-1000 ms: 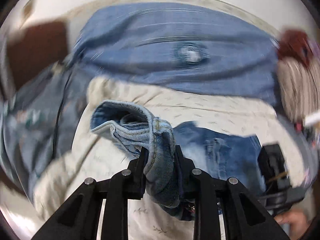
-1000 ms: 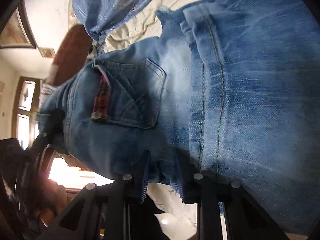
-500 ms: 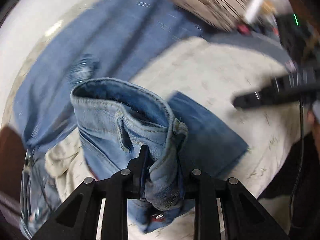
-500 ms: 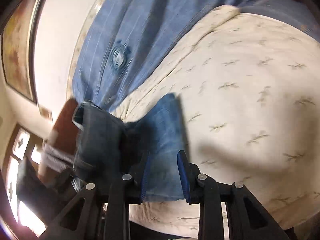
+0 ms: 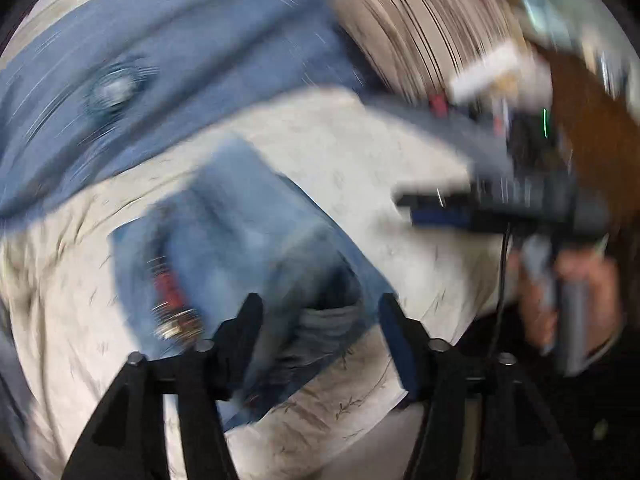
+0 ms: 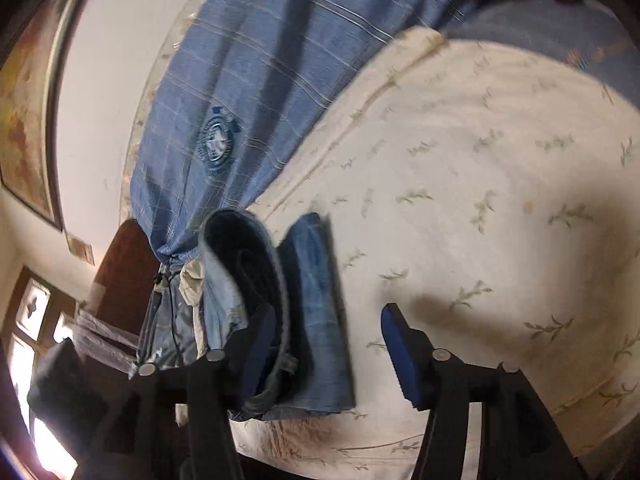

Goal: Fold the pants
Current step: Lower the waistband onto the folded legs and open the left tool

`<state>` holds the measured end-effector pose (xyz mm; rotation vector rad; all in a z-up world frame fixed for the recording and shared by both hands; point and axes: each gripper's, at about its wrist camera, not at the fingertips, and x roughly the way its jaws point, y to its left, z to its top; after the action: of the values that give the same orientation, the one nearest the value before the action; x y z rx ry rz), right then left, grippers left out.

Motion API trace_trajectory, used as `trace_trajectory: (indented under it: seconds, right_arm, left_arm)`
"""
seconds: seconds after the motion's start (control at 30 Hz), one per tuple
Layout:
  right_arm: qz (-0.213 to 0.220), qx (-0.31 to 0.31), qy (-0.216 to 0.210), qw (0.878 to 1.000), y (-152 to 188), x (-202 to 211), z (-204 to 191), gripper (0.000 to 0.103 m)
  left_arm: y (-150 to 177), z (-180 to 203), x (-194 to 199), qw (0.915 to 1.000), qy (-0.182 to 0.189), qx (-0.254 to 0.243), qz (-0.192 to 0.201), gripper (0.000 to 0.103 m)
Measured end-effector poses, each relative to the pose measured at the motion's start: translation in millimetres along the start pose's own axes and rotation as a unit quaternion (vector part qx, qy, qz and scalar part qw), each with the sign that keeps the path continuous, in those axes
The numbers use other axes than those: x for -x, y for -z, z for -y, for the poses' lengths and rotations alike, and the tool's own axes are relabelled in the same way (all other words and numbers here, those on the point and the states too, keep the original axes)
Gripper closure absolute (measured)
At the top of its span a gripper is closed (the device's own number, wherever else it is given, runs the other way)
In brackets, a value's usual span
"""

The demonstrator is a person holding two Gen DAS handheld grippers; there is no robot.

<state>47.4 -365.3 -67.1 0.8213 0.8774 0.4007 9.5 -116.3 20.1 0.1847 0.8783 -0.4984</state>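
Folded jeans (image 5: 248, 248) lie on cream floral bedspread (image 6: 480, 168), red-lined pocket up, blurred in left cam. Left gripper (image 5: 320, 316) just above them, 2 fingers spread, holding nothing. Right gripper (image 6: 328, 344) also spread w/ nothing held; denim sits by its left finger. Blue striped cloth (image 6: 248, 80) lies beyond.

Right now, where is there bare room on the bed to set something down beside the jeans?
Free: the cream sheet beyond the right gripper, bordered by the jeans on one side and the blue cover behind. Crowded: the far side of the jeans, by the striped pillow, where clutter sits at the bed edge.
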Motion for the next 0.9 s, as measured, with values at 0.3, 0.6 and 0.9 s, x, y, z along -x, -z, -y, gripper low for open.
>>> trace_trajectory:
  seconds: [0.3,0.6,0.9]
  right_arm:
    - [-0.061,0.119,0.020,0.991,7,-44,-83,0.034]
    - [-0.137,0.246,0.142,0.949,31,-77,-147,0.084]
    - [-0.158,0.177,0.180,0.955,33,-90,-95,0.081]
  left_arm:
    - [74,-120,-10,0.9601,-0.052,0.269,0.054,0.020]
    - [87,-123,-46,0.9605,-0.047,0.274,0.011,0.013]
    - [64,-91,-8,0.9739,-0.091,0.189,0.085,0.013]
